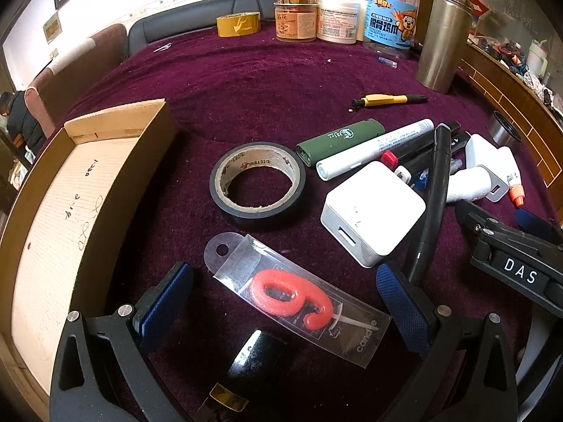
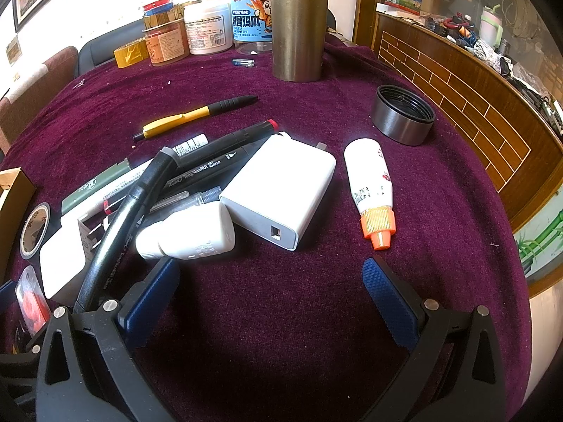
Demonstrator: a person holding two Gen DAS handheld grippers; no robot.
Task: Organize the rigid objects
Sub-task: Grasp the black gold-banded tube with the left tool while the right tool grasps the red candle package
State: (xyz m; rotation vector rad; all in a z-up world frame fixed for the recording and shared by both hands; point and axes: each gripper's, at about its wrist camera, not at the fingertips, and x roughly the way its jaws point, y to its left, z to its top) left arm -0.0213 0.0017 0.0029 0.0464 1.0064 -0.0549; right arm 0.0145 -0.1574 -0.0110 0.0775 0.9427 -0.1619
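My left gripper (image 1: pixel 285 302) is open, its blue pads on either side of a packaged red number candle (image 1: pixel 299 299) on the purple cloth. A black tape roll (image 1: pixel 258 184), a white charger cube (image 1: pixel 373 211), a green lighter (image 1: pixel 339 139) and markers (image 1: pixel 374 147) lie beyond it. An open cardboard box (image 1: pixel 70 211) sits at the left. My right gripper (image 2: pixel 271 288) is open and empty, just in front of a white power adapter (image 2: pixel 281 190), a small white bottle (image 2: pixel 190 232) and a glue tube with an orange cap (image 2: pixel 373 190). A black curved marker (image 2: pixel 123 218) leans over the pile.
A yellow-black pen (image 2: pixel 197 114), a metal lid (image 2: pixel 404 114) and a tall steel flask (image 2: pixel 299 24) stand further back. Jars (image 1: pixel 337 17) and a yellow tape roll (image 1: pixel 239 24) line the far edge. A wooden counter (image 2: pixel 475 105) borders the right side.
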